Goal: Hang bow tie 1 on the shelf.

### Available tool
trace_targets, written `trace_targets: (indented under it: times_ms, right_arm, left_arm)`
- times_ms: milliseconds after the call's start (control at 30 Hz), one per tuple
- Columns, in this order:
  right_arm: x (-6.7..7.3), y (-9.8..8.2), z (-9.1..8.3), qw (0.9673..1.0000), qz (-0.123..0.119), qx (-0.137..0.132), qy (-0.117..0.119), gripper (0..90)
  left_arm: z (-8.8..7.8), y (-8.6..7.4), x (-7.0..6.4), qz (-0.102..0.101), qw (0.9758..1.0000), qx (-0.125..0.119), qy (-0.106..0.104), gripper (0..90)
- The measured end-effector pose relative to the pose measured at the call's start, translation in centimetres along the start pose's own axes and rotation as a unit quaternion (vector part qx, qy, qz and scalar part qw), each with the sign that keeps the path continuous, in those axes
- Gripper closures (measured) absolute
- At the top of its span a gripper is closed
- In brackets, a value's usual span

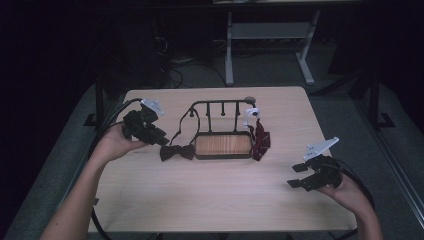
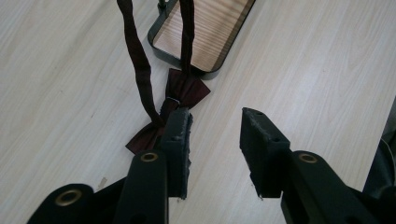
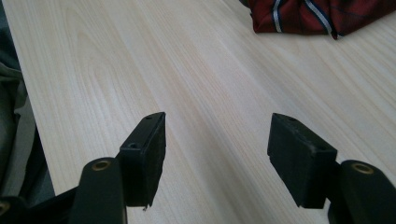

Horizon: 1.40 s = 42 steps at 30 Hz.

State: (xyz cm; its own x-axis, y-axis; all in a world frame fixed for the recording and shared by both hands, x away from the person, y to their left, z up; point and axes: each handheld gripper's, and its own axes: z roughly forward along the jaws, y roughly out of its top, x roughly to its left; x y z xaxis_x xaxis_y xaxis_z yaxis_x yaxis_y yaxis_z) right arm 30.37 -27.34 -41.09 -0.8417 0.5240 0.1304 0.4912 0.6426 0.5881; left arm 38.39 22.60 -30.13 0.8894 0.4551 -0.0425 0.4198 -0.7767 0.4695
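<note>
left hand-held gripper [image 1: 162,140] jaws spread, right by the dark bow tie [image 1: 177,152] lying on the pale wood bench [image 1: 210,200] | black rack with wooden tray [image 1: 223,145] mid-bench, red striped tie [image 1: 260,142] bunched at its right end | right hand-held gripper [image 1: 296,176] spread over bare bench | dim room, grey floor [image 1: 270,67], white desk legs [image 1: 229,50] behind
</note>
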Motion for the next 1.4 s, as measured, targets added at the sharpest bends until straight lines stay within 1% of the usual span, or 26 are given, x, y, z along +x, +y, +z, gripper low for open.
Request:
trace_targets:
  times_ms: [167, 233, 333, 400, 433, 600, 667, 800, 1000, 1133, 1200, 1233, 1300, 1400]
  right_arm:
    - [0.0, 0.0, 0.0, 1.0000, 0.001, 0.001, 0.000, 36.7]
    - [0.0, 0.0, 0.0, 1.0000, 0.002, 0.001, 0.001, 36.7]
    - [0.0, -0.1, 0.0, 1.0000, 0.005, 0.002, 0.001, 36.7]
    - [0.0, -0.1, 0.0, 1.0000, 0.005, 0.002, 0.000, 36.8]
    - [0.0, -0.1, -0.1, 1.0000, 0.005, 0.002, -0.001, 36.8]
    - [-0.1, -0.2, -0.1, 1.0000, 0.004, 0.001, -0.001, 36.8]
    - [-0.1, -0.3, -0.1, 1.0000, 0.005, 0.002, -0.001, 36.7]
    - [-0.1, -0.3, -0.2, 1.0000, 0.008, 0.002, -0.002, 36.8]
    - [-0.1, -0.4, -0.2, 1.0000, 0.007, 0.002, -0.002, 36.8]
    - [-0.2, -0.4, -0.3, 1.0000, 0.007, 0.001, -0.003, 36.7]
    - [-0.2, -0.5, -0.3, 1.0000, 0.008, 0.002, -0.003, 36.8]
    - [-0.2, -0.5, -0.3, 1.0000, 0.009, 0.001, -0.003, 36.8]
    - [-0.2, -0.5, -0.3, 0.9999, 0.010, 0.001, -0.003, 36.8]
    - [-0.2, -0.6, -0.3, 0.9999, 0.013, 0.001, -0.002, 36.8]
  left_arm:
    - [0.1, -0.4, -0.4, 0.000, 1.0000, -0.003, -0.001, 59.6]
    - [0.2, -0.5, -0.5, 0.005, 1.0000, -0.002, 0.000, 58.9]
    - [0.5, -0.8, -0.7, 0.002, 1.0000, -0.002, -0.005, 57.4]
    - [0.6, -0.9, -0.8, 0.004, 1.0000, -0.004, -0.004, 55.8]
    - [0.7, -1.1, -0.9, 0.000, 1.0000, -0.007, -0.005, 55.4]
    - [1.2, -1.6, -1.2, 0.002, 0.9999, -0.013, -0.003, 51.7]
    - [1.4, -1.9, -1.2, 0.001, 0.9999, -0.015, -0.007, 51.1]
    - [1.9, -2.2, -1.4, 0.001, 0.9999, -0.008, -0.009, 48.8]
    - [2.5, -2.8, -1.6, -0.001, 0.9999, -0.011, -0.010, 46.4]
    - [2.5, -3.0, -1.8, -0.003, 0.9999, -0.014, -0.010, 45.1]
    - [2.6, -3.1, -1.9, 0.000, 0.9999, -0.014, -0.007, 44.7]
    - [2.6, -3.2, -2.0, -0.004, 0.9998, -0.018, -0.007, 44.5]
    - [2.8, -3.5, -2.2, -0.001, 0.9998, -0.019, -0.007, 44.0]
    - [3.2, -3.8, -2.3, 0.000, 0.9999, -0.012, -0.005, 42.6]
